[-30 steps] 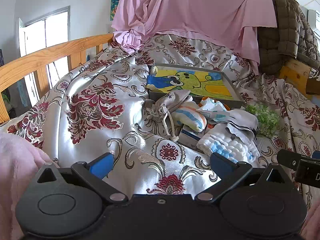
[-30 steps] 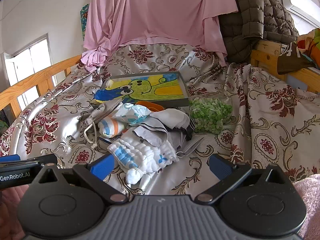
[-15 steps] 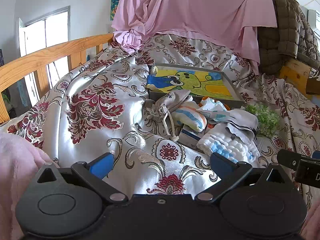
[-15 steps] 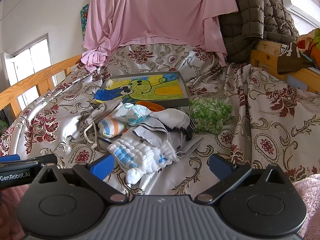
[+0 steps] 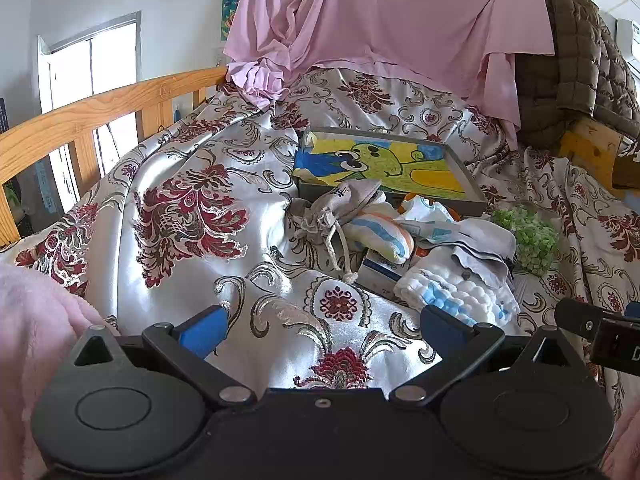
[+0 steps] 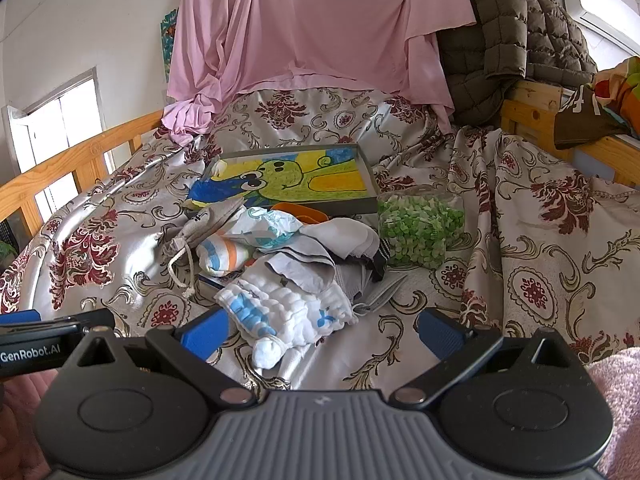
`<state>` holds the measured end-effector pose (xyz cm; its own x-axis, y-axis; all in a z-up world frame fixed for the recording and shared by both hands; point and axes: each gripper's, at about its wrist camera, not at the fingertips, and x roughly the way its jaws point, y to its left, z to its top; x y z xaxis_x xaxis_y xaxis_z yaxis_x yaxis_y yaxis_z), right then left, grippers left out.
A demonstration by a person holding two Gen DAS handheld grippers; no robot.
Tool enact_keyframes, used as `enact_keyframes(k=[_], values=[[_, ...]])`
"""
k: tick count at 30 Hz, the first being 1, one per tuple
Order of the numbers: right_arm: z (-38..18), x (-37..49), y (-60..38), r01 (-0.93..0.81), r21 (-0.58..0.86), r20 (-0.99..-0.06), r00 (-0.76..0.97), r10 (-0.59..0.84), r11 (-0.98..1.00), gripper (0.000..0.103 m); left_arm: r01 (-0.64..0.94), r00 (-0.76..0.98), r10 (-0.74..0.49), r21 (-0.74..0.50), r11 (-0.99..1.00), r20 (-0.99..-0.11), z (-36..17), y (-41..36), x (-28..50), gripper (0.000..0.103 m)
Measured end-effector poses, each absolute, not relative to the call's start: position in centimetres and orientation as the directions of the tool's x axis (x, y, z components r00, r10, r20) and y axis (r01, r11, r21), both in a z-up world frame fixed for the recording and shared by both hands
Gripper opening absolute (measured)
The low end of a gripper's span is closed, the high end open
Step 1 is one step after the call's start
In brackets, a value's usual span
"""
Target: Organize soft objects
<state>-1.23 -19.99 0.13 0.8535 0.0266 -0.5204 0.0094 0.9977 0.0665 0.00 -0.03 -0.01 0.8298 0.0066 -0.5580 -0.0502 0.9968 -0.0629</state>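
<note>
A pile of soft things lies on the floral satin bedspread (image 5: 192, 216): a grey drawstring pouch (image 5: 340, 204) (image 6: 208, 224), a striped rolled sock (image 5: 380, 236) (image 6: 224, 254), a white and blue quilted cloth (image 5: 452, 292) (image 6: 280, 304), and grey and white socks (image 5: 480, 244) (image 6: 340, 248). My left gripper (image 5: 324, 328) is open and empty, low over the bedspread, short and left of the pile. My right gripper (image 6: 320, 330) is open and empty, its jaws straddling the near end of the quilted cloth.
A grey tray with a frog picture (image 5: 384, 164) (image 6: 296, 178) lies behind the pile. A clear bag of green bits (image 6: 420, 228) sits to the right. A wooden rail (image 5: 100, 112) runs on the left. Pink sheet (image 6: 312, 28) and brown quilted jacket (image 6: 512, 36) hang behind.
</note>
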Motion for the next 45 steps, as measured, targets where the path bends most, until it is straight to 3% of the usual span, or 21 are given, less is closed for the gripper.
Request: enact_keyframes(k=[45], values=[[0.25,-1.07,-20.35,0.02,0.094,-0.539,0.842,0.034,0.995,0.103,-0.052,0.824,0.003,-0.071,0.996,-0.566,0.18,0.15,0.19,0.102]])
